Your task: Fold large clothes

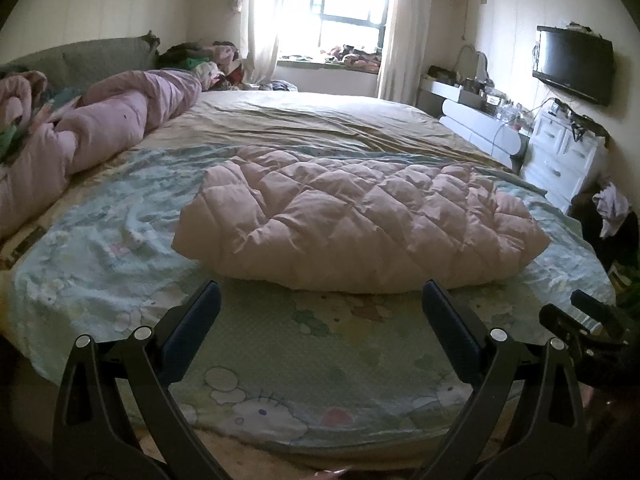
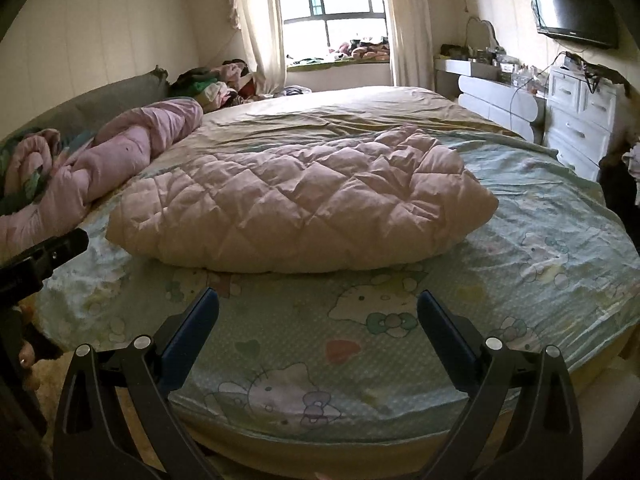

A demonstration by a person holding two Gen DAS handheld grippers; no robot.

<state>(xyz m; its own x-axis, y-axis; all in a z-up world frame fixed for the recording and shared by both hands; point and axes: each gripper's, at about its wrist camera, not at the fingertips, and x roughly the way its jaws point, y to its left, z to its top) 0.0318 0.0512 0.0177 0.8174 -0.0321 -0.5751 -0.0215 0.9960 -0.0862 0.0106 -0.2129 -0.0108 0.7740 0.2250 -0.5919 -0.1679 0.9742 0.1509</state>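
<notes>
A pale pink quilted puffer garment [image 1: 356, 216] lies folded into a thick bundle on the bed's cartoon-print sheet [image 1: 304, 344]; it also shows in the right wrist view [image 2: 296, 204]. My left gripper [image 1: 320, 300] is open and empty, hovering above the sheet just short of the bundle's near edge. My right gripper [image 2: 318, 304] is open and empty too, a little back from the bundle's near edge. The right gripper shows at the right edge of the left wrist view [image 1: 588, 320], and the left gripper at the left edge of the right wrist view [image 2: 48, 252].
A rolled pink duvet [image 1: 120, 120] lies along the bed's left side by the grey headboard [image 1: 92, 56]. Clothes are piled by the window [image 1: 212, 64]. White drawers [image 1: 560, 156] and a wall TV [image 1: 572, 64] stand at the right.
</notes>
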